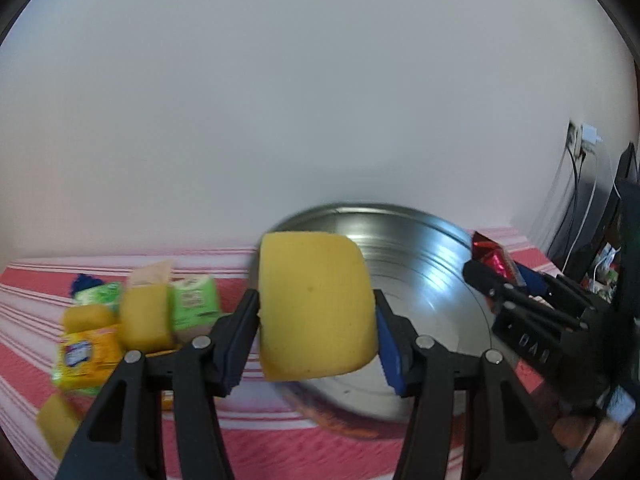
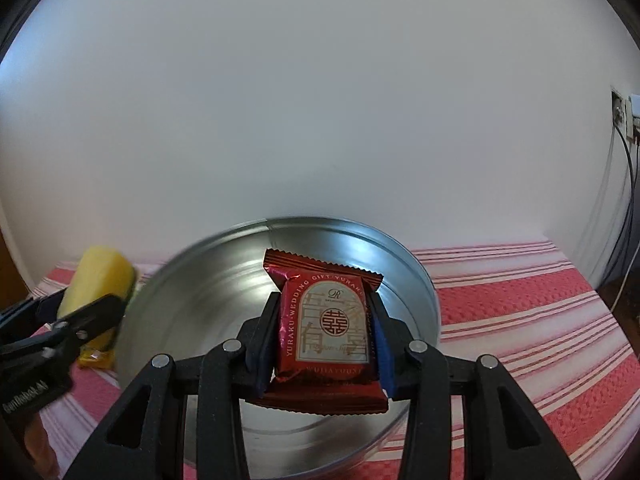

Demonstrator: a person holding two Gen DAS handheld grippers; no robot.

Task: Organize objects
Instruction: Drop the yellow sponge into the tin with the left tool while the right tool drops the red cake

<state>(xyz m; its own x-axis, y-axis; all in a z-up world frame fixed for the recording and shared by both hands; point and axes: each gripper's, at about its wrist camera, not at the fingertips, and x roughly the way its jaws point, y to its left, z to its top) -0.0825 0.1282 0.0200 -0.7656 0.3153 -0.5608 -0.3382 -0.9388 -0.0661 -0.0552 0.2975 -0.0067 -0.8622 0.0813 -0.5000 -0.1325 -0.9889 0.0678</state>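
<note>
My left gripper (image 1: 318, 320) is squeezing a soft yellow sponge block (image 1: 316, 304), with one blue pad on each side of it, so the jaws are about half way open and full of sponge. The sponge sticks up past my fingertips, toward 12 o'clock in the left view. Behind it, from about 12 to 3 o'clock, is the big round shiny metal tin (image 1: 432, 264), and the sponge is up in the air in front of its near left rim. Off at 9 o'clock on the red and white striped cloth (image 1: 36, 312) lies a pile of other yellow sponges and green and yellow packets (image 1: 140, 320); it is blurry, so I cannot read them. My right gripper (image 2: 326, 332) is pinching a dark red shiny snack packet with a cream arch label (image 2: 330, 324) by its two sides, and its jaws are a bit less than half way open. The packet is held flat, facing up, right over the inside of the tin, whose rim curves around it from 9 to 3 o'clock. In the right view my left gripper with its sponge shows at 9 o'clock, just beside the tin's left edge. A plain white wall (image 2: 320, 100) is behind it all.
</note>
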